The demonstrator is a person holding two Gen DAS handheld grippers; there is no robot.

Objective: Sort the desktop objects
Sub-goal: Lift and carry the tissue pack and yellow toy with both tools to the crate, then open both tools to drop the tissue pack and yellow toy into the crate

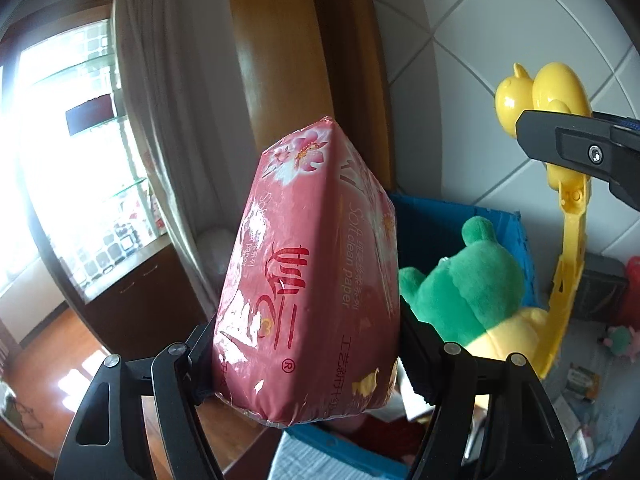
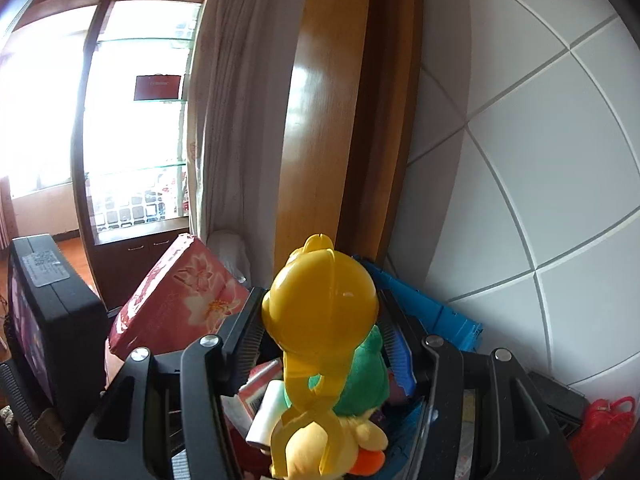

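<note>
My left gripper (image 1: pixel 304 360) is shut on a pink tissue pack (image 1: pixel 308 280) with red lettering and holds it upright in the air, left of a blue bin (image 1: pixel 460 216). The pack also shows in the right wrist view (image 2: pixel 180 300). My right gripper (image 2: pixel 320 332) is shut on a yellow plastic duck toy (image 2: pixel 320 300) with a long handle and holds it above the blue bin (image 2: pixel 432 308). The duck toy (image 1: pixel 536 92) and one finger (image 1: pixel 576 148) of the right gripper show at the right of the left wrist view. A green and yellow plush toy (image 1: pixel 472 280) lies in the bin.
A white roll (image 2: pixel 264 416) and a red box (image 2: pixel 256 380) lie in the bin under the duck. A white tiled wall (image 2: pixel 520 160) and a wooden post (image 2: pixel 320 100) stand behind. A red bag (image 2: pixel 604 428) sits at the right. Small items (image 1: pixel 584 380) lie on a grey cloth.
</note>
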